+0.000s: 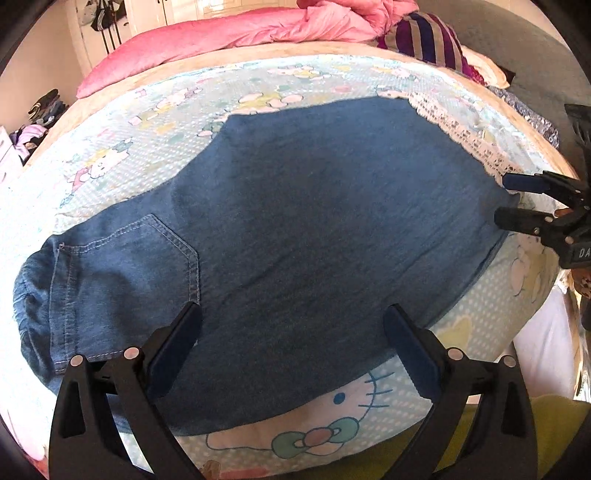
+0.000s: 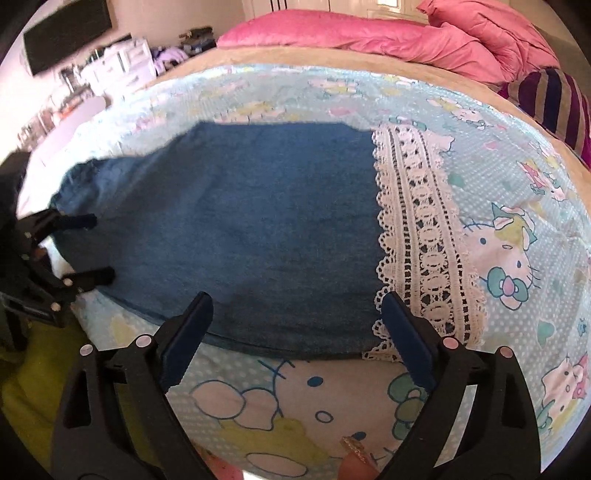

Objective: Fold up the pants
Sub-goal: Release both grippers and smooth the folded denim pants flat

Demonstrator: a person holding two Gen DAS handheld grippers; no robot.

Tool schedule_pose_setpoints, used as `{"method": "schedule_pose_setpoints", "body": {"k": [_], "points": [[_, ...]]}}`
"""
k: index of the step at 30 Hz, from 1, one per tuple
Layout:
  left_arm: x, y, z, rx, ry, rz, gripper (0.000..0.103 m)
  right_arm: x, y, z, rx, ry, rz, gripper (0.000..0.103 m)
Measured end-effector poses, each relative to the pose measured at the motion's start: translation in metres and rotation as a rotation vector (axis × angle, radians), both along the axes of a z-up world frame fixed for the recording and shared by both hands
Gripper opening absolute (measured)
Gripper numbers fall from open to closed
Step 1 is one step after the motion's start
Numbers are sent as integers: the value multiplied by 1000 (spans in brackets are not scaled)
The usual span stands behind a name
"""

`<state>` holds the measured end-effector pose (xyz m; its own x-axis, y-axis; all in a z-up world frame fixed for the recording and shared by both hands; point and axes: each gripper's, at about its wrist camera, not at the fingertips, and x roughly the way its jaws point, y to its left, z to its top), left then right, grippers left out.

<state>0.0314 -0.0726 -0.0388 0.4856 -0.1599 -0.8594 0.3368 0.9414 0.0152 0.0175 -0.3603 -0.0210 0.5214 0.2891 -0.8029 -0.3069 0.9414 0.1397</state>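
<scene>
Both open, nothing held: left gripper point(image 1: 291, 321) over the near edge of the bed point(image 1: 184, 66) by the back pocket point(image 1: 147, 258), right gripper point(image 2: 297, 314) near the lace hem point(image 2: 417, 229). Pants point(image 1: 314, 206) flat across the cartoon sheet point(image 2: 517, 184) (legs apparently already doubled). Risk at pickup: pinching only the top layer, or snagging lace, dragging layers askew. Beyond, pink bedding point(image 2: 369, 33).
</scene>
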Motion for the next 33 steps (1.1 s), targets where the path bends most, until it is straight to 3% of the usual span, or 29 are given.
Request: {"method": "schedule_pose_setpoints", "body": {"k": [7, 13, 33], "points": [[-6, 2, 21, -51, -55, 20, 98, -1, -21, 18, 23, -52, -59, 88], [-9, -4, 33, -33, -85, 24, 98, -2, -45, 23, 54, -75, -123, 89], [43, -74, 54, -32, -74, -99, 98, -3, -80, 0, 136, -43, -180, 89]]}}
